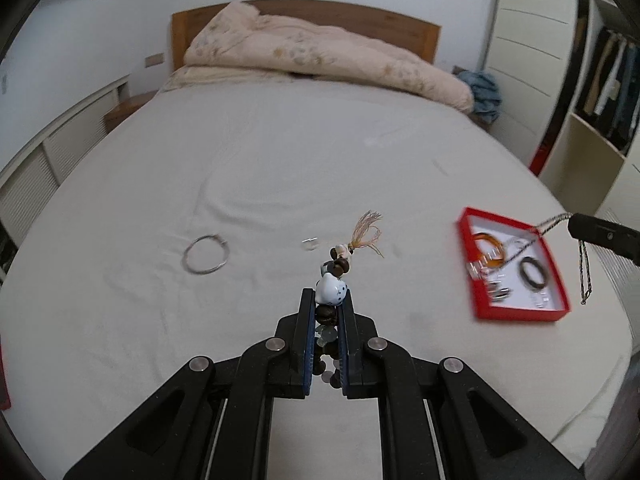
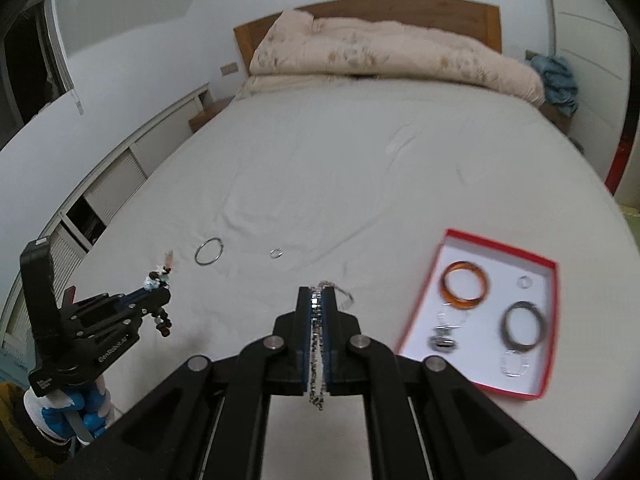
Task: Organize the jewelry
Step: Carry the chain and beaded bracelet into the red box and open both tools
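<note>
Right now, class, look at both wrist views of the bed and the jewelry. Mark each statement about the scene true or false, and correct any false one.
1. The left hand-held gripper holds a beaded bracelet. True.
2. The red box is empty. False: it holds an orange bangle, a dark bangle and smaller pieces.
3. A silver bangle lies on the bed sheet. True.
4. The right hand-held gripper is open. False: it is shut on a chain.

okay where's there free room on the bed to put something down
Bare sheet stretches from the silver bangle and small ring back to the quilt. It is crowded inside the red box.
</note>
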A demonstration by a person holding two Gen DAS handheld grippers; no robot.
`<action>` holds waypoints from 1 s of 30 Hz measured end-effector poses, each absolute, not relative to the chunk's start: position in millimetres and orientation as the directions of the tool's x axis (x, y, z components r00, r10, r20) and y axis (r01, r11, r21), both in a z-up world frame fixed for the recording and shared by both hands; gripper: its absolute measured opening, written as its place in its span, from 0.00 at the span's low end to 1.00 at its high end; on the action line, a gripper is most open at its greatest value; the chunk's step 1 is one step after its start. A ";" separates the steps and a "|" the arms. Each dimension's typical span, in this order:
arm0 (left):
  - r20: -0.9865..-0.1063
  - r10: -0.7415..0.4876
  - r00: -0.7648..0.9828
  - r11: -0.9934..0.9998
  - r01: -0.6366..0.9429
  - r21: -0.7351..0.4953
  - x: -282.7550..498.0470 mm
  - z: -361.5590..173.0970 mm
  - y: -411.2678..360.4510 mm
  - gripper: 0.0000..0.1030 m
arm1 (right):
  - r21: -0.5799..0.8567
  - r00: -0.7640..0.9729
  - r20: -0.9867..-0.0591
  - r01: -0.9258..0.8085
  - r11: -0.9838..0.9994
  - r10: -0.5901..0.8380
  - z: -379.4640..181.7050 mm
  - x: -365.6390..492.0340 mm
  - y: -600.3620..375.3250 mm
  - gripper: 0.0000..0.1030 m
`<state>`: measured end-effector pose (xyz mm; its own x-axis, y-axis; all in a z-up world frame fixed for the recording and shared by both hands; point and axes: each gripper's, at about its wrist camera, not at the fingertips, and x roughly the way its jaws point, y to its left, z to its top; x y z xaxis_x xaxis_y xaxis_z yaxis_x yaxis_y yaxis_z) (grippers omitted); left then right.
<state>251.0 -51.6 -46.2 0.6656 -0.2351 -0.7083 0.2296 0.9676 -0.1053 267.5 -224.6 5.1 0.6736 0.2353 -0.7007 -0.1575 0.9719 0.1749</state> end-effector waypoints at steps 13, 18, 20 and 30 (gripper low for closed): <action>-0.714 -0.379 0.588 0.894 0.432 -0.119 283.0 -54.9 -215.4 0.10 | 0.134 0.720 -0.688 0.010 0.991 0.086 3.8 267.4 -354.6 0.04; -0.734 -0.403 0.547 0.869 0.480 -0.120 302.5 -73.0 -271.1 0.10 | 0.146 0.709 -0.703 0.060 0.987 0.061 -23.8 291.5 -394.8 0.04; -0.745 -0.403 0.532 0.862 0.494 -0.114 313.8 -82.4 -291.0 0.10 | 0.150 0.705 -0.707 0.071 0.986 0.056 -34.8 305.3 -406.9 0.04; -0.785 -0.401 0.471 0.841 0.529 -0.112 340.9 -121.5 -333.6 0.10 | 0.183 0.727 -0.684 0.093 0.979 0.058 -71.8 350.4 -433.5 0.04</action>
<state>340.9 -333.6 -121.5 0.4713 -0.4013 -0.7854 0.5293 0.8410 -0.1121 350.4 -433.5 -71.8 0.7268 0.0584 -0.6843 0.0934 0.9787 0.1827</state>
